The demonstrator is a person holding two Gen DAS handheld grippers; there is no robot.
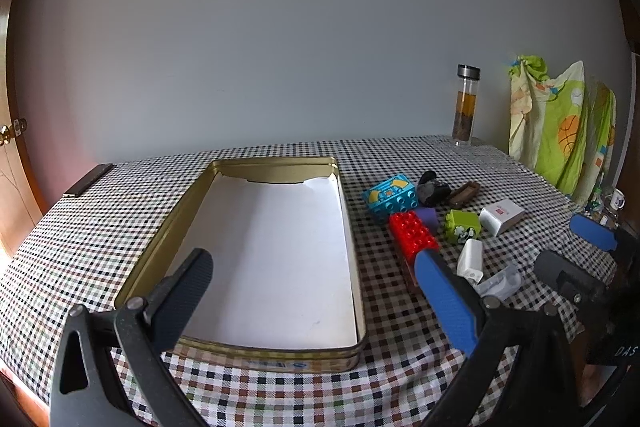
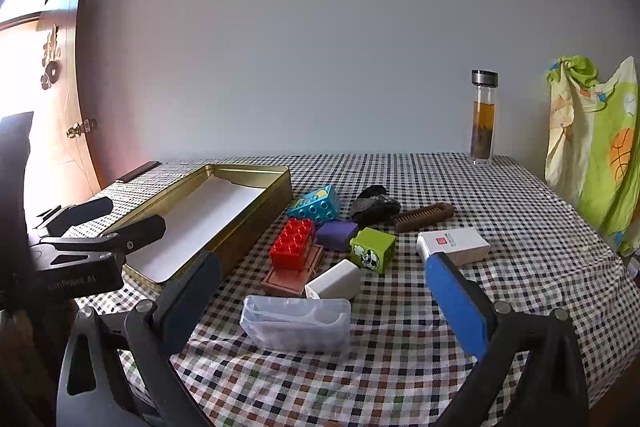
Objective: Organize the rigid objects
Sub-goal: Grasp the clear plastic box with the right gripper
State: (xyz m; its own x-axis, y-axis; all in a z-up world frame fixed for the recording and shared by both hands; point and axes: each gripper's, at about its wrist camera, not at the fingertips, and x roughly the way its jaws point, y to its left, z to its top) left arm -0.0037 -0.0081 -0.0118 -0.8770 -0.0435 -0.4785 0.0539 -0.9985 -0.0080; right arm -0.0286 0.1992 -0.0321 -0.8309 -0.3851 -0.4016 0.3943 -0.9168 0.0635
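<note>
Sitting on the checked desk [image 2: 500,267] is a gold tin [image 1: 348,227] with white paper inside. Toy blocks, a red block [image 2: 294,243] and a clear plastic case [image 2: 296,323] lie just beside it. The left gripper [image 1: 316,291] and right gripper [image 2: 324,291] are both wide open, holding nothing.

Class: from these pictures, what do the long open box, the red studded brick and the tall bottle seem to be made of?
Long open box: likely tin, its gold walls shiny.
Red studded brick: glossy moulded plastic.
Tall bottle: see-through, glass or clear plastic; the cap looks like brushed metal.
</note>
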